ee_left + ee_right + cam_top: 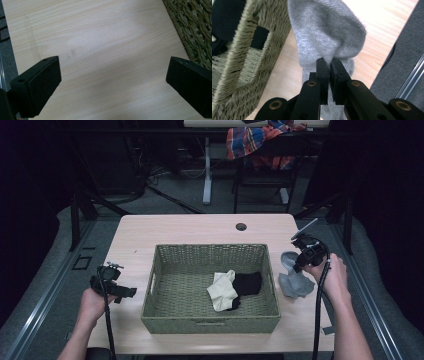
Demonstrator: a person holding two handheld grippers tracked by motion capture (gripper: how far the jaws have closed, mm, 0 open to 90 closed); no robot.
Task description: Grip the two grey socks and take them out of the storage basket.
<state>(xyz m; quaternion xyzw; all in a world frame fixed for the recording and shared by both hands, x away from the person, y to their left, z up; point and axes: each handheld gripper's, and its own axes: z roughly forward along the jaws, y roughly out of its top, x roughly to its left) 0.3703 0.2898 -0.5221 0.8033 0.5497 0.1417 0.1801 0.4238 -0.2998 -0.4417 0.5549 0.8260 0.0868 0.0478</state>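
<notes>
Right gripper view: jaws probably hide grey sock (324, 30) fold.

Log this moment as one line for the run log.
right gripper: shut on grey sock, beside basket | left gripper: open, over table | in basket: cream sock, black sock

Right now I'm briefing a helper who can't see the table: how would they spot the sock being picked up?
Find the woven green basket in the middle of the table. Just outside its right wall lies a grey sock, pinched by the right hand-held gripper. It's the only sock outside the basket; the cream sock and black sock lie inside.
</notes>
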